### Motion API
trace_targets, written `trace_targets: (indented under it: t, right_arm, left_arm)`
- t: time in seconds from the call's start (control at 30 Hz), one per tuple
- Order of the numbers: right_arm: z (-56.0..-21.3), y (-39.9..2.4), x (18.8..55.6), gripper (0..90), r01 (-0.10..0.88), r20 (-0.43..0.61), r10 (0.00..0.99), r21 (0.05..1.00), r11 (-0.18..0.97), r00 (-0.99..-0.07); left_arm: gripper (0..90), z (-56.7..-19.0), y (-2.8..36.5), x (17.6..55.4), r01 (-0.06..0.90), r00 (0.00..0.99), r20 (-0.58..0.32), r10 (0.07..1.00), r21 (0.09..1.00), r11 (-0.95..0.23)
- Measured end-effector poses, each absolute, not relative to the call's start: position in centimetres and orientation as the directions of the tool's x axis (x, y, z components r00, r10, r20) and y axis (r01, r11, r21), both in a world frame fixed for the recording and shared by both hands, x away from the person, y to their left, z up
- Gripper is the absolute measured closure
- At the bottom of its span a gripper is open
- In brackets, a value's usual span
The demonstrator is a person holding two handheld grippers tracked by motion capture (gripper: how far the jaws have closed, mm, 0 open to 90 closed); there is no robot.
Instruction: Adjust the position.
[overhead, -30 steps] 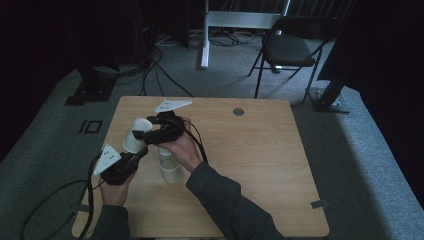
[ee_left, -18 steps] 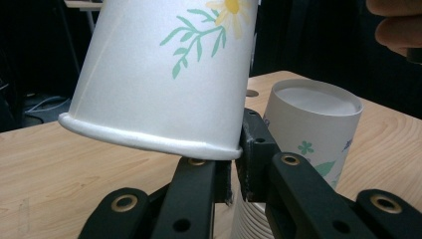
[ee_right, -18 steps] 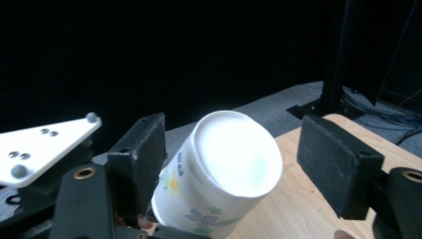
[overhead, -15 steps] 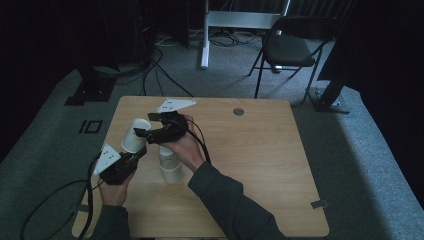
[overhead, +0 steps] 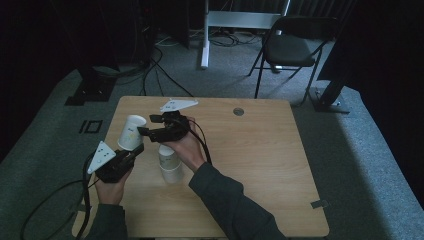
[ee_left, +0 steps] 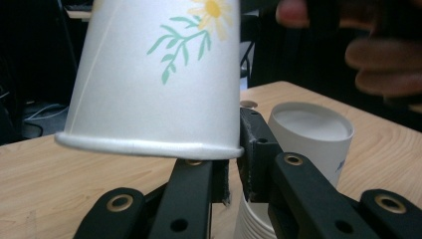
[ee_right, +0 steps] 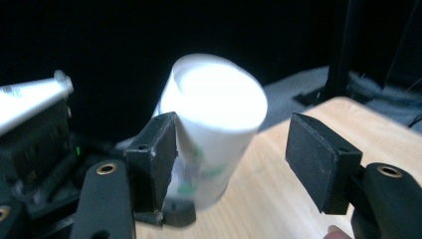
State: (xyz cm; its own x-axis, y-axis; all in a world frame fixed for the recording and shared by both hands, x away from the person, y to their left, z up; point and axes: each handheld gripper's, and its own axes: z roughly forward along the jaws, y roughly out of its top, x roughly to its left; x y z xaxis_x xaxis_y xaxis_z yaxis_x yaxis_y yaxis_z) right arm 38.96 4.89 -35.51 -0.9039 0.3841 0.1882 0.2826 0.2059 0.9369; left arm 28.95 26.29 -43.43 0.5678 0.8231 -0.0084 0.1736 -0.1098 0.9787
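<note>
A white paper cup (overhead: 131,132) with a flower print (ee_left: 149,84) is held bottom-up and tilted above the table's left part. My left gripper (overhead: 134,149) (ee_left: 233,152) is shut on its rim, one jaw inside and one outside. My right gripper (overhead: 146,125) (ee_right: 231,154) reaches in from the right, and its jaws have just been closing around the cup's base (ee_right: 219,104). The left pad (ee_right: 158,159) sits at the cup's wall, while the right pad (ee_right: 318,162) stands off it. A stack of white cups (overhead: 170,162) (ee_left: 311,132) rests upside down on the table below my right hand.
The wooden table (overhead: 260,160) has a round cable hole (overhead: 238,111) near its far edge. A black chair (overhead: 292,50) and cables lie on the floor beyond. Open tabletop stretches to the right of the hands.
The right gripper's jaws have drawn closer together around the cup's base. Both hands have kept their places.
</note>
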Motion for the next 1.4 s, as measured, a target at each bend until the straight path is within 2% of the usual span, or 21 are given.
trace_targets:
  t: [0.1, 0.27, 0.57, 0.77, 0.83, 0.97, 1.2, 1.4]
  right_arm:
    - [-34.8, 4.6, 38.6, 35.2, 0.245, 0.162, 0.387, 0.954, 0.174, -0.908]
    - [-34.6, 5.1, 38.1, 35.8, 0.205, 0.126, 0.341, 0.957, 0.206, -0.931]
    - [-35.9, 5.5, 38.9, 37.5, 0.296, 0.199, 0.346, 0.921, 0.255, -0.917]
    - [-36.3, 5.6, 39.1, 37.5, 0.318, 0.220, 0.332, 0.907, 0.277, -0.917]
    - [-36.3, 5.7, 39.1, 37.5, 0.317, 0.219, 0.331, 0.907, 0.278, -0.918]
    - [-36.1, 5.5, 39.2, 37.8, 0.315, 0.212, 0.358, 0.912, 0.262, -0.909]
    - [-35.5, 4.9, 40.0, 37.7, 0.352, 0.218, 0.462, 0.908, 0.226, -0.860]
    - [-36.3, 4.9, 40.4, 38.2, 0.373, 0.204, 0.504, 0.890, 0.262, -0.839]
  left_arm:
    - [84.6, -43.6, 26.1, 29.1, 0.184, 0.571, -0.001, 0.821, 0.975, -0.126]
    - [84.4, -43.6, 25.9, 29.2, 0.184, 0.572, -0.001, 0.820, 0.975, -0.127]
    - [81.5, -43.0, 26.6, 28.7, 0.143, 0.564, -0.025, 0.825, 0.987, -0.067]
    - [81.0, -42.9, 26.7, 28.6, 0.122, 0.571, -0.044, 0.820, 0.992, -0.032]
    - [83.4, -42.8, 26.7, 28.6, 0.124, 0.575, -0.048, 0.817, 0.992, -0.028]
    - [85.7, -42.8, 26.3, 28.6, 0.137, 0.584, -0.022, 0.812, 0.988, -0.072]
    - [85.3, -42.8, 26.1, 28.6, 0.131, 0.584, 0.000, 0.812, 0.987, -0.094]
    - [83.6, -42.5, 26.4, 28.4, 0.112, 0.572, -0.003, 0.820, 0.991, -0.074]
